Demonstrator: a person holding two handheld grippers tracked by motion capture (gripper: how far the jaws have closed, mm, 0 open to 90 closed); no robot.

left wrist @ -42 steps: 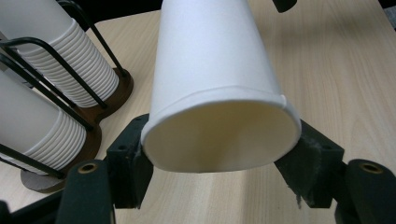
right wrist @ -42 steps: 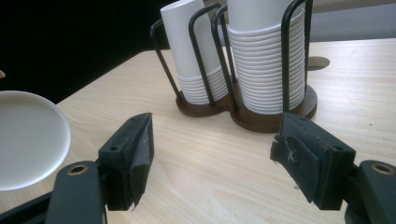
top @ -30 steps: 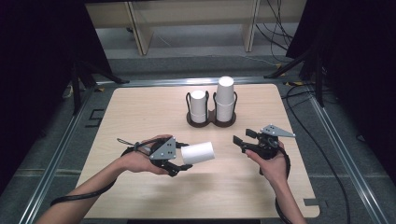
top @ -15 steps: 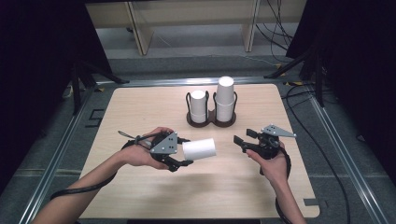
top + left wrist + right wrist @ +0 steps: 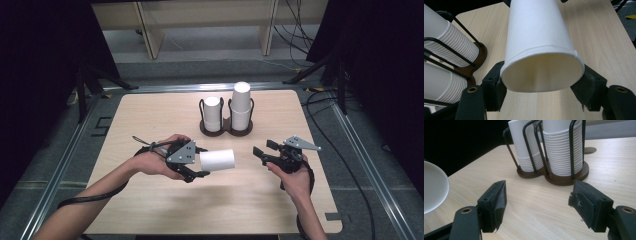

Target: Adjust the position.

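Just left of the middle of the high view, my left gripper (image 5: 192,167) had its jaws clamped on a white paper cup (image 5: 217,160), which lay on its side above the wooden table (image 5: 150,115) with its closed bottom pointing toward the right of the frame. In the left gripper view the cup (image 5: 541,47) sat squarely between the two black pads (image 5: 495,86), its open rim nearest the camera and pressed slightly oval where the pads met it. To the right of centre in the high view, my right gripper (image 5: 263,151) sat well apart from the cup, jaws spread wide and holding nothing; in the right gripper view only bare table showed between its pads (image 5: 496,203), and a white curved edge at the far left of that frame was probably the cup, though I could not be sure. In the upper middle of the high view stood the brown two-slot cup holder (image 5: 226,131) with black wire loops, carrying a shorter stack of cups (image 5: 212,114) on its left and a taller stack (image 5: 241,106) on its right, both upright.
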